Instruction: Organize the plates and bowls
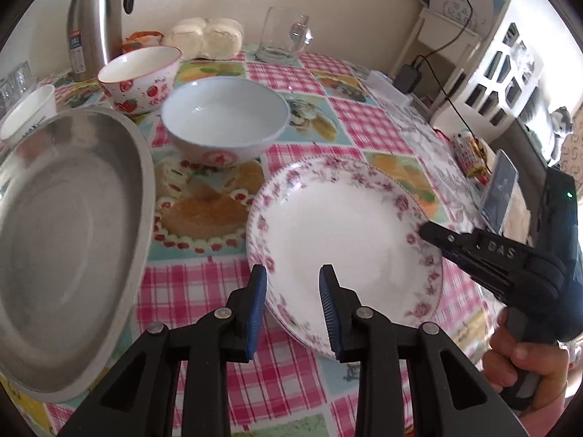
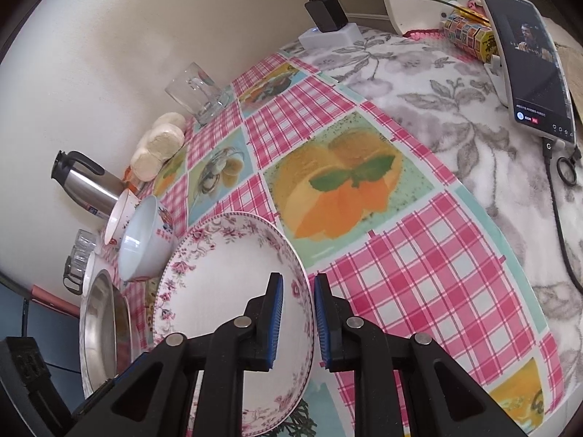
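A white deep plate with a pink floral rim [image 1: 346, 240] [image 2: 218, 291] lies at the middle of the checked tablecloth. My left gripper [image 1: 293, 291] straddles its near-left rim, with one blue pad outside the rim and the other over the inside slope. My right gripper [image 2: 296, 280] [image 1: 426, 231] is closed on the plate's opposite rim, and the edge runs between its pads. Behind the plate stands a pale blue bowl [image 1: 224, 109] [image 2: 140, 240], and a strawberry-patterned bowl [image 1: 140, 73] [image 2: 120, 215] stands farther back. A wide steel dish [image 1: 65, 236] [image 2: 104, 327] sits to the left.
Along the wall stand a steel thermos [image 1: 96, 18], round buns [image 1: 204, 36] and a glass mug [image 1: 280, 36]. A white cup [image 1: 29, 113] is at the far left. A phone [image 2: 532, 65] on a stand and a charger with its cable [image 2: 326, 11] sit on the floral cloth to the right.
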{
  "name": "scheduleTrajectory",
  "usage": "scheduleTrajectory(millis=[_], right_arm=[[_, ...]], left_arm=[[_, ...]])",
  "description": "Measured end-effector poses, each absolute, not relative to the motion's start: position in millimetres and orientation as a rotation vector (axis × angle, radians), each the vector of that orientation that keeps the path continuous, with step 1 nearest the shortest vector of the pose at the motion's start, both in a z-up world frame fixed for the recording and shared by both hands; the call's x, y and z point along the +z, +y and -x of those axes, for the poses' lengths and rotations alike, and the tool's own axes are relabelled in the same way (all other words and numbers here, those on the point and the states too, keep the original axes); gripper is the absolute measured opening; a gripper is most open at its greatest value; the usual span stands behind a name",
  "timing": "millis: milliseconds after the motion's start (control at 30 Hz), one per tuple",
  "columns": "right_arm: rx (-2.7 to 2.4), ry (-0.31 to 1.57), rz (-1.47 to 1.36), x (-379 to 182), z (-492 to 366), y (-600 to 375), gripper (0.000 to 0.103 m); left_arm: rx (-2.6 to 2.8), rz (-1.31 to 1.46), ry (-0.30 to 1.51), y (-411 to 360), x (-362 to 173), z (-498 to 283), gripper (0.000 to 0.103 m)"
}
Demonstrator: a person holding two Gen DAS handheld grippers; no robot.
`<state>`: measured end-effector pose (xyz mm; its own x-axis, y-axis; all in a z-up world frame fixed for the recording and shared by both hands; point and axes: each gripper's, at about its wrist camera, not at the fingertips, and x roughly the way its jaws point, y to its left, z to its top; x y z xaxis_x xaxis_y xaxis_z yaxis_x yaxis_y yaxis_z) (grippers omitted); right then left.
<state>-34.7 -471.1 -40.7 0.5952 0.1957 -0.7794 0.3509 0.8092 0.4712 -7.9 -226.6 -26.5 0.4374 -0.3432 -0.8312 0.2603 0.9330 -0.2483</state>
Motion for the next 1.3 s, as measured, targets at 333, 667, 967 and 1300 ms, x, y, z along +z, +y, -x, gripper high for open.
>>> scheduleTrajectory(millis=[333,667,967,1300], right_arm=[[-0.125,0.998,-0.618,-52,27,-472,0.019],[-0.142,0.986,-0.601,-54,22,-476,0.019],[-0.135,0.965,-0.608,-55,20,-476,0.018],[-0.123,0.935,-0.638,-49,28,-478,0.019]], left_arm=[[-0.271,0.026,1.071,-230,-35,-10,0.041],[-0.284,0.031,1.106,-237,-52,-29,0.030],[-0.370,0.095,1.115,-243,-57,-35,0.016],[-0.425,0.138,1.059,-236,-38,-32,0.012]])
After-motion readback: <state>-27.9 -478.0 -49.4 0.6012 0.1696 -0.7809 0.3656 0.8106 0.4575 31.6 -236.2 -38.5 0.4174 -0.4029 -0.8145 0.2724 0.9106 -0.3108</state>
